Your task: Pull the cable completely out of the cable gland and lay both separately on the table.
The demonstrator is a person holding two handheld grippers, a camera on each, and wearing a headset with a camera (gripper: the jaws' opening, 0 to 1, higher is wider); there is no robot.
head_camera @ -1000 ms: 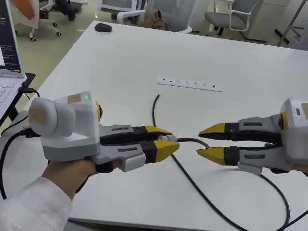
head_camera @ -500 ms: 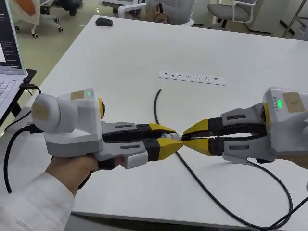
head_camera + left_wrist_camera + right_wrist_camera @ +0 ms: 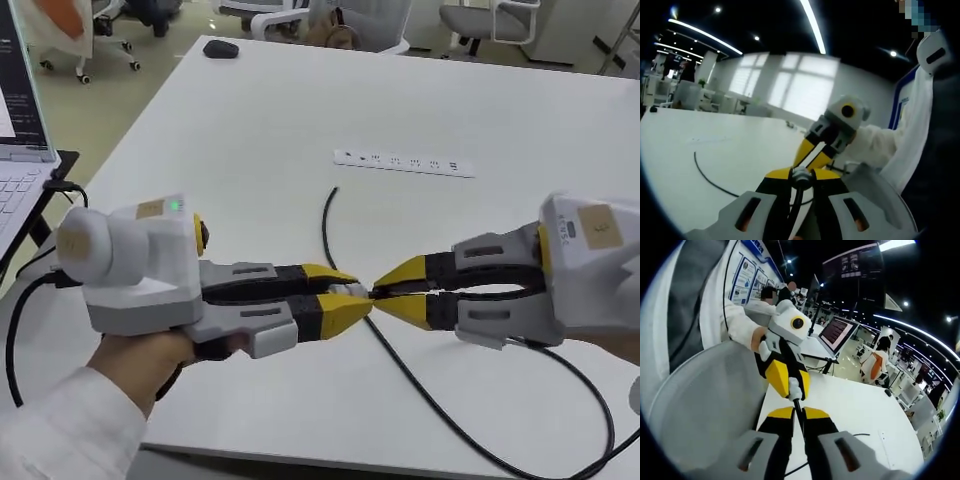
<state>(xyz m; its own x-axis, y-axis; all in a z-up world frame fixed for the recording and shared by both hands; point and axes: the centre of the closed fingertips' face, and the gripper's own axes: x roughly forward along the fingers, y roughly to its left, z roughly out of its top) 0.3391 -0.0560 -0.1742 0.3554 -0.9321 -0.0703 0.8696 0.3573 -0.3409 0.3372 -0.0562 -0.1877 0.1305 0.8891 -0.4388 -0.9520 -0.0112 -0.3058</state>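
Now pinches cable (image 3: 323, 230) with right gripper (image 3: 378, 296) beside cable gland (image 3: 349, 290) clamped in left gripper (image 3: 364, 298); still to pull, lay down.

Your left gripper (image 3: 802, 181) is clamped on the cable gland (image 3: 800, 173); the right gripper (image 3: 809, 156) meets it tip to tip. The black cable (image 3: 705, 176) curves across the white table (image 3: 715, 145).

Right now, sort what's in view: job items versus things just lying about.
Job: cable gland, in the jaws of the left gripper; black cable, in the jaws of the right gripper.
Lying about: power strip, mouse, laptop.
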